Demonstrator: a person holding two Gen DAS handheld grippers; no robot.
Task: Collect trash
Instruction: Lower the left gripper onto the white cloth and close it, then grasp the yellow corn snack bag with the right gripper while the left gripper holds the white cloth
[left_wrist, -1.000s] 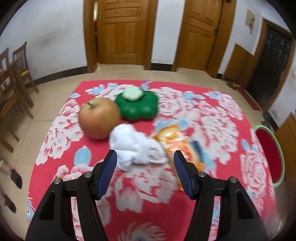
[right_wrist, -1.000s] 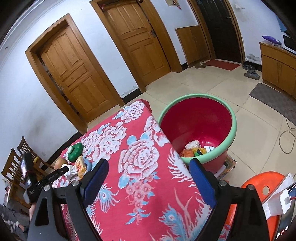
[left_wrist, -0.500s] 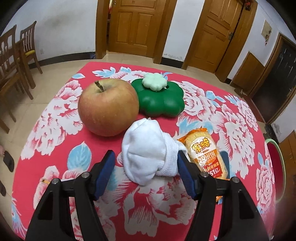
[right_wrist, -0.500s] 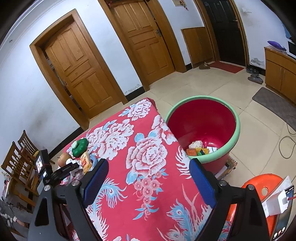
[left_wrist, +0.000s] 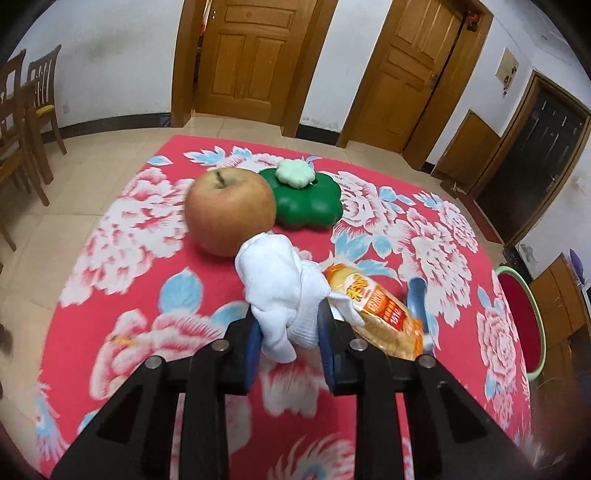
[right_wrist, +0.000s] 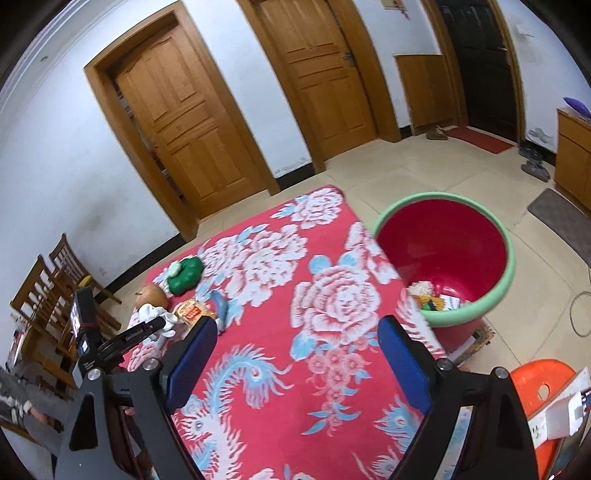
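White cloth fills the middle of our left wrist view: a balled white sock or rag (left_wrist: 284, 291) sits pinched between the blue pads of the left gripper (left_wrist: 290, 341), whose fingers are drawn narrow against its lower end. Most of the wad bulges forward past the pads, so we judge the hold shallow; a quick swing could let it slip out. Touching its right side is an orange snack packet (left_wrist: 373, 314), and a corner of the cloth drapes over it, which could drag the packet along on the lift. Just behind the cloth stands an apple (left_wrist: 231, 212), with a green flower-shaped box (left_wrist: 306, 199) beside it; neither looks like trash to us, and a careless pull might roll the apple across the flowered red tablecloth (left_wrist: 147, 258).

From the right wrist view, the right gripper (right_wrist: 295, 360) hangs over the near part of the table with its fingers wide apart and nothing between them. The red tub (right_wrist: 443, 258) with a green rim stands on the floor just off the table's far corner, trash already in its bottom. It is well apart from the cloth, so the carry is long.
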